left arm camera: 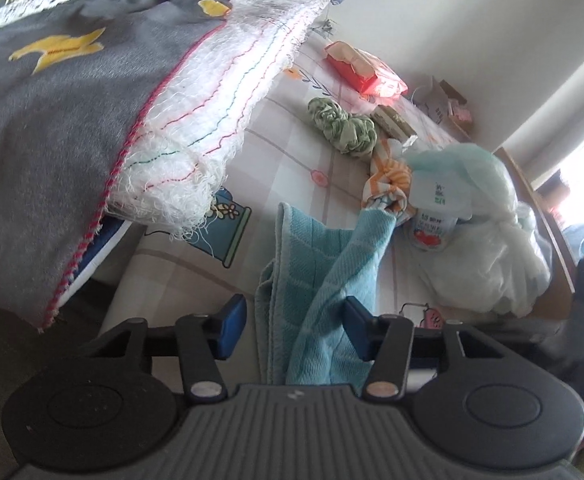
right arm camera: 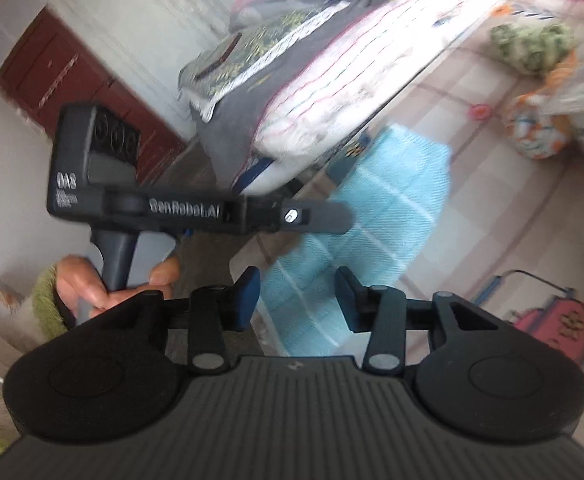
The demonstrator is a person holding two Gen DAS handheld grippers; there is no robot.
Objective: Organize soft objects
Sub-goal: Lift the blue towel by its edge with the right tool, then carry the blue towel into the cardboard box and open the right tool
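Blue towel [left arm camera: 323, 276] draped over bed edge [left arm camera: 132, 276]

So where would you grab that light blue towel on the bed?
Probably the bunched folds at the near end of the light blue towel, coming from above and in front. There the cloth stands up in a ridge between the fingers of the left claw, whereas the rest lies flat on the checked sheet.
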